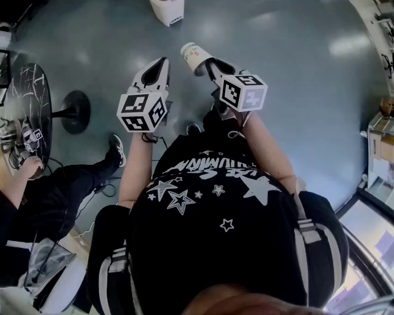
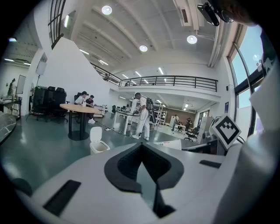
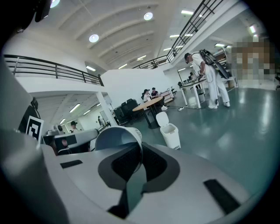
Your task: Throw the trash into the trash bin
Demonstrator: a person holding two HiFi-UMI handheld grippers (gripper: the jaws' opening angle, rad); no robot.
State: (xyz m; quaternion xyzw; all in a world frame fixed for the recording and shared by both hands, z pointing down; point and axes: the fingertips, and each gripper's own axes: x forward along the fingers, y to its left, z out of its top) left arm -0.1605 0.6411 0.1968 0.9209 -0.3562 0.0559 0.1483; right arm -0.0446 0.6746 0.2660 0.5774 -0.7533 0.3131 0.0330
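Observation:
My right gripper (image 1: 207, 62) is shut on the rim of a white paper cup (image 1: 192, 56), held out in front of me above the grey floor. In the right gripper view the cup (image 3: 117, 137) lies on its side with one wall pinched between the jaws of the gripper (image 3: 139, 148). My left gripper (image 1: 164, 62) is beside it to the left, shut and empty; nothing sits between its jaws in the left gripper view (image 2: 142, 147). A small white trash bin (image 1: 167, 10) stands on the floor ahead, lid up (image 2: 98, 142) (image 3: 171, 134).
A round black table (image 1: 28, 104) on a disc base (image 1: 75, 111) stands at the left, with a seated person's shoe (image 1: 117, 149) near it. A round wooden table (image 2: 81, 108) and a standing person in white (image 2: 142, 116) are beyond the bin.

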